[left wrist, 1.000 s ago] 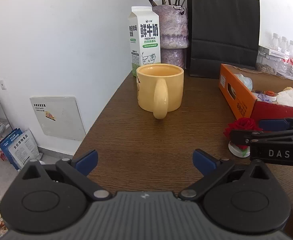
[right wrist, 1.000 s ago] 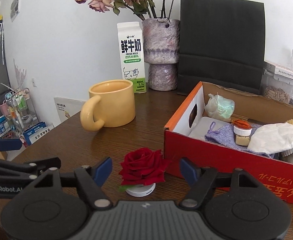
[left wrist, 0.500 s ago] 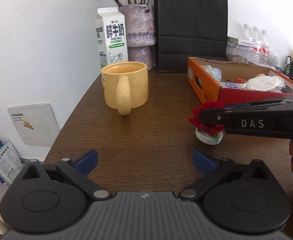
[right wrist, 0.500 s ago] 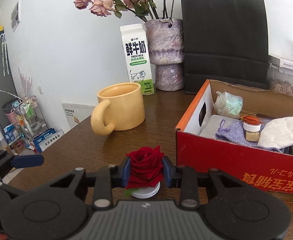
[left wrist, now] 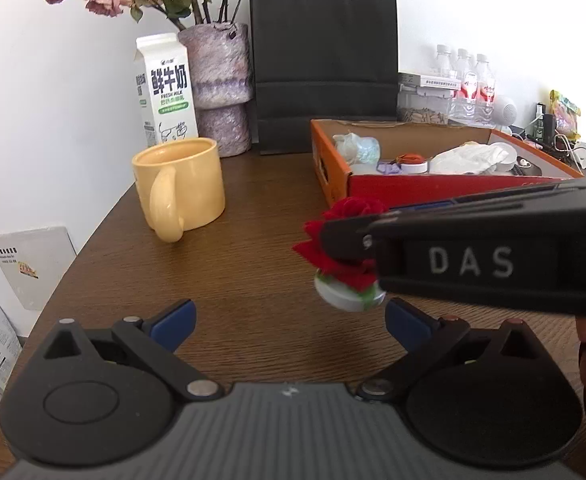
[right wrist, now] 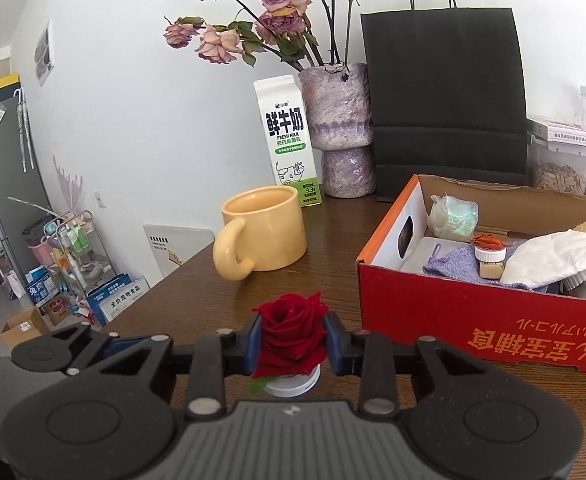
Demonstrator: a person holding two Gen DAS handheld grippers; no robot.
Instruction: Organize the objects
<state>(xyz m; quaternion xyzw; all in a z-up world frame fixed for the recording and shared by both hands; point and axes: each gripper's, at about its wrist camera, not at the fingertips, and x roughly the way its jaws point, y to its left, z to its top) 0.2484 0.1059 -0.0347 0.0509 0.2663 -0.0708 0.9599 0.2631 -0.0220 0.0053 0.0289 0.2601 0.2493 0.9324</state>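
Right tongs (right wrist: 292, 344) are clamped on the red rose (right wrist: 291, 330), pads squeezing the bloom, white base (left wrist: 347, 296) tilted and seemingly just off the table (left wrist: 253, 216). Left tongs (left wrist: 289, 320) hang spread wide, empty. Petals are soft, so best hold gently, keep the base level, clear the near wall of the red box (right wrist: 473, 308), and set it down in a free spot.

Both views are bright and evenly lit, with soft daylight washing the white wall (left wrist: 73, 128) almost blank. Shadows on the wooden table (left wrist: 253, 248) are faint and diffuse. Fisheye bending curves the black paper bag (right wrist: 445, 92) and rounds the frame corners into dark vignettes (strongest top right). Near gripper housings look slightly soft; the yellow mug (right wrist: 265, 228) is crisp.
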